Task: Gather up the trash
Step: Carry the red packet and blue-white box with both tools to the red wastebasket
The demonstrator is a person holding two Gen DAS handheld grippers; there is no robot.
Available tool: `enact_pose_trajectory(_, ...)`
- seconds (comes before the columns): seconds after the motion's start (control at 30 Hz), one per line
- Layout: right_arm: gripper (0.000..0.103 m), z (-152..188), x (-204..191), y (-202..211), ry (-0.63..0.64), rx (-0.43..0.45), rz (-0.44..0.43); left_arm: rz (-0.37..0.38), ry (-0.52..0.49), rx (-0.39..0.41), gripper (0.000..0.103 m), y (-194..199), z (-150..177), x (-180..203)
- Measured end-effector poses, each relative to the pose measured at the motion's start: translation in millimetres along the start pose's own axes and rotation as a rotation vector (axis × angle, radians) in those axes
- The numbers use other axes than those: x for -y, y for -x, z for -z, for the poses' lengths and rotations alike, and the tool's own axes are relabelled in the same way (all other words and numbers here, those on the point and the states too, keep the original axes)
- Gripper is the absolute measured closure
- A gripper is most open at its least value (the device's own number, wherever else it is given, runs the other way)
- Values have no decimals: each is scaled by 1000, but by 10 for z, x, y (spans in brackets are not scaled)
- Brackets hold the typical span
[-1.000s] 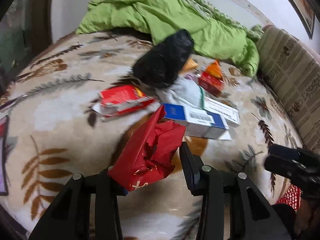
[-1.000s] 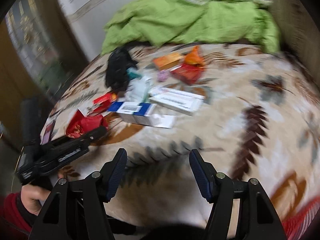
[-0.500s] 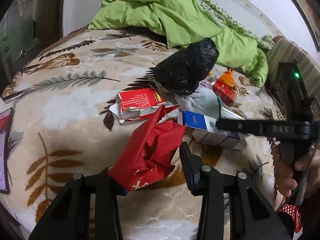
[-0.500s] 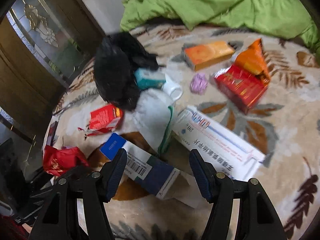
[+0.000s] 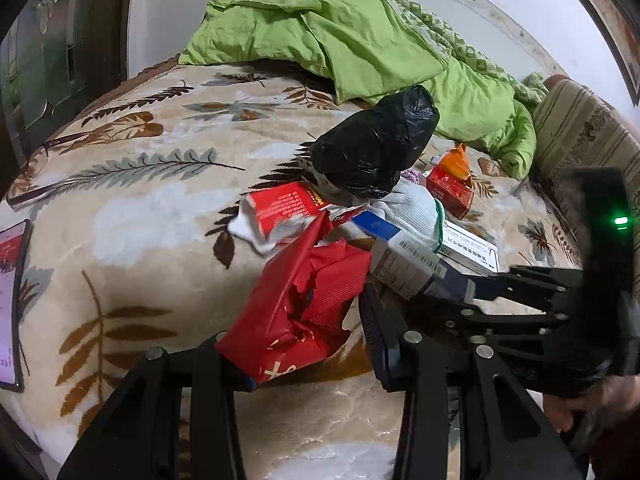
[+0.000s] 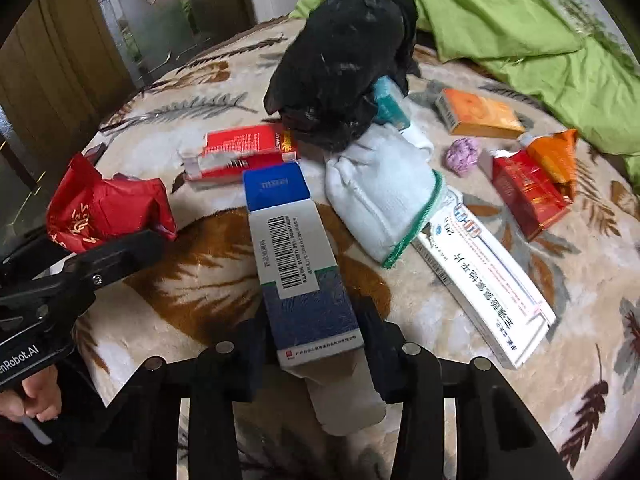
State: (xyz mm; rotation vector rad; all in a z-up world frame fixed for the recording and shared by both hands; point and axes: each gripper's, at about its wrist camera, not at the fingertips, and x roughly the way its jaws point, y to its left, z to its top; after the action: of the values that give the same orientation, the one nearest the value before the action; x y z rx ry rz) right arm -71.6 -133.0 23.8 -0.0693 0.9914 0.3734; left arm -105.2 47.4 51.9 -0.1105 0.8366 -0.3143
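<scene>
I am working over a bed blanket [image 6: 500, 380] with a leaf print, where the litter lies bunched in the middle of the frame so both tongs can reach it without much travel. One green quilt [image 5: 360, 40] is pushed to the upper right, clear of the pile. One black plastic bag [image 6: 340, 60] sits at upper centre on top of the clutter, and I judge it is meant to take the trash.

Below it lies one white glove [image 6: 380, 196]. I count five cartons: a long white one [image 6: 488, 280] at right, a blue-and-white box [image 6: 296, 264] at centre, a flat red one [image 6: 244, 148], an orange one [image 6: 476, 114], and a torn red-and-orange one [image 6: 528, 188]. One small purple wad [image 6: 462, 156] lies between them.

My right tongs [image 6: 316, 344] are closing on the near end of the blue-and-white box, whose sides sit against both pads. My left tongs [image 5: 308, 344] stand partly open around a crumpled red wrapper [image 5: 304, 300], gripped and lifted at lower centre, ready for bagging.
</scene>
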Motion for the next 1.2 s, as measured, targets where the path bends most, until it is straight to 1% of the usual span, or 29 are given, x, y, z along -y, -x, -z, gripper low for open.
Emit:
enact_pose_trajectory(0.07, 63, 38, 16, 149, -59, 40, -9, 2, -13, 1, 63, 6, 1, 24)
enact_pose_trajectory(0.13, 70, 90, 28, 309, -114, 79, -10, 3, -31, 4, 63, 12, 13, 71)
enact_pose_trajectory(0.23, 70, 222, 72, 564, -199, 137, -12, 10, -55, 5, 63, 15, 29, 148)
enact_pose_trajectory(0.33, 70, 341, 105, 720, -268, 166, -14, 7, -73, 7, 63, 19, 50, 204)
enact_pose_trajectory(0.57, 70, 558, 108, 893, -347, 197, -21, 13, -111, 2, 63, 22, 102, 302)
enact_pose_trajectory(0.7, 70, 689, 115, 1053, -378, 227, -28, 42, -129, -10, 63, 25, 145, 383)
enact_pose_trajectory(0.83, 70, 825, 162, 1239, -413, 254, -33, 82, -172, -15, 63, 70, 211, 533)
enact_pose_trajectory(0.93, 70, 968, 215, 1426, -450, 277, -30, 129, -202, -30, 63, 133, 257, 709)
enact_pose_trajectory(1.0, 70, 1073, 246, 1548, -469, 287, -13, 168, -231, -34, 63, 198, 274, 863)
enact_pose_trajectory(1.13, 70, 1395, 368, 1886, -545, 309, 27, 263, -330, -26, 63, 402, 295, 1320)
enact_pose_trajectory(1.2, 70, 1600, 465, 2101, -596, 329, 63, 320, -378, -26, 63, 512, 312, 1566)
